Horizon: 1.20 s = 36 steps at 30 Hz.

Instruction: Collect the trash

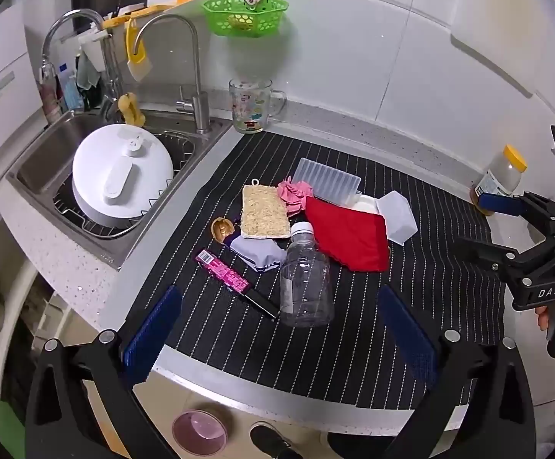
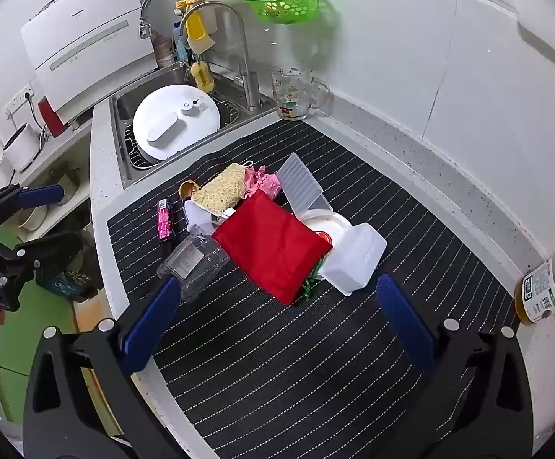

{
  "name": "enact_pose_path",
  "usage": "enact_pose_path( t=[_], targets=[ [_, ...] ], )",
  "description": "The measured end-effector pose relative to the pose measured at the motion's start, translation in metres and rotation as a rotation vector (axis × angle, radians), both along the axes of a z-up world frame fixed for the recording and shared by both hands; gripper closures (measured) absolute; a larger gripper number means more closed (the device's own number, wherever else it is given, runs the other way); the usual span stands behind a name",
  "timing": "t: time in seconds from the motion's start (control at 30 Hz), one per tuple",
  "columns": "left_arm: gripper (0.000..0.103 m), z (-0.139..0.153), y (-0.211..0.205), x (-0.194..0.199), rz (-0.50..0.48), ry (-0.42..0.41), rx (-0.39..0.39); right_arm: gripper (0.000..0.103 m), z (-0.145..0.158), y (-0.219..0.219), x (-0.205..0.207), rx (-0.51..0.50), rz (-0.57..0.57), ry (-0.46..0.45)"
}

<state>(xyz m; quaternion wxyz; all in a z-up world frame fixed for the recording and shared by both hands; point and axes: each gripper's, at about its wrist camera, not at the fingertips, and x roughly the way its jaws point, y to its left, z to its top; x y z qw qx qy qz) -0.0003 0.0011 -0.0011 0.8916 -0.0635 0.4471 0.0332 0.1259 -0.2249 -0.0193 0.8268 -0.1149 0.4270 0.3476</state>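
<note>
Beside the clear bottle, a red cloth overlaps white containers.

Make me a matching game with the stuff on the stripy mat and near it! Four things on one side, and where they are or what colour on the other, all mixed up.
Things:
1. clear plastic bottle
2. white round lid
3. green basket
4. glass mug

Clues:
A. hanging on the wall
B. lying on its side on the striped mat
C. standing upright on the counter beside the faucet
D. resting on the rack in the sink

Pairs: 1-B, 2-D, 3-A, 4-C
</note>
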Motion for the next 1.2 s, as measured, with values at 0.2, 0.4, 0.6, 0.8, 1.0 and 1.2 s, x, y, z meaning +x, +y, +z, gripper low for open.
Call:
enact_pose_path(
  t=[0.2,0.4,0.6,0.8,1.0,1.2],
  targets=[
    [0.005,-0.0016,0.0020,0.0012,0.003,-0.002,-0.007,0.003,-0.0019,-0.0010,-0.0009,0.001,0.001,0.008],
    [0.005,-0.0003,0.0014,0.0023,0.006,0.005,-0.023,0.003,-0.0029,-0.0005,-0.0018,-0.001,0.002,0.010],
    [0.005,0.0001,-0.0001,0.0034,0.006,0.003,-0.005,0.003,-0.0030,-0.0001,-0.0028,-0.003,0.006,0.009],
    [0.005,0.0008,-0.0027,0.0051,-0.001,0.009,0.005,0.003,-0.0033,0.0001,-0.0029,-0.004,0.009,0.012],
    [0.005,-0.0005,-0.0018,0.0043,0.003,0.008,-0.016,0.003,-0.0048,0.0013,-0.0023,-0.007,0.009,0.018],
    [0.005,-0.0028,-0.0008,0.0054,0.004,0.013,-0.022,0.003,-0.0054,0.0018,-0.0015,-0.008,0.011,0.020]
  ],
)
